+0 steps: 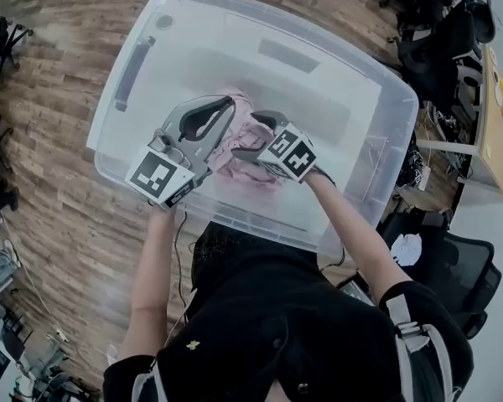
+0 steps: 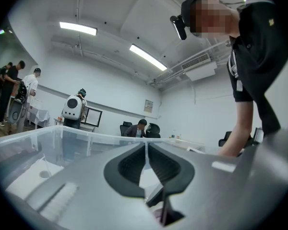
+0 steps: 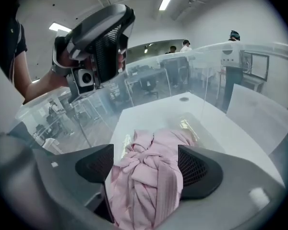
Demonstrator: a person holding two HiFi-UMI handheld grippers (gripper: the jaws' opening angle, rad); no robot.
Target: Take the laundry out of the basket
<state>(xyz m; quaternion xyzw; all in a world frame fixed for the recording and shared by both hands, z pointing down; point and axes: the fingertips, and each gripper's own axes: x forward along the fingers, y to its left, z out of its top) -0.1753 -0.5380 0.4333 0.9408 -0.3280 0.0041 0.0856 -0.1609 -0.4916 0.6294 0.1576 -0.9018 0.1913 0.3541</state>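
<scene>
A clear plastic basket (image 1: 377,115) is seen on a wooden floor (image 1: 50,224), filling the upper middle of the frame. Pink laundry (image 1: 233,145) is bunched at its centre. The left gripper (image 1: 226,105) is held over the laundry's left side with jaws together. The right gripper (image 1: 256,136) is held just right of it, with jaws spread at the laundry. Office chairs (image 1: 436,40) are seen at the upper right.

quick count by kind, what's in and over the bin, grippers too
clear bin: 1
pink garment: 1
grippers: 2 (left gripper, jaws together; right gripper, jaws apart around the garment)
total: 4
</scene>
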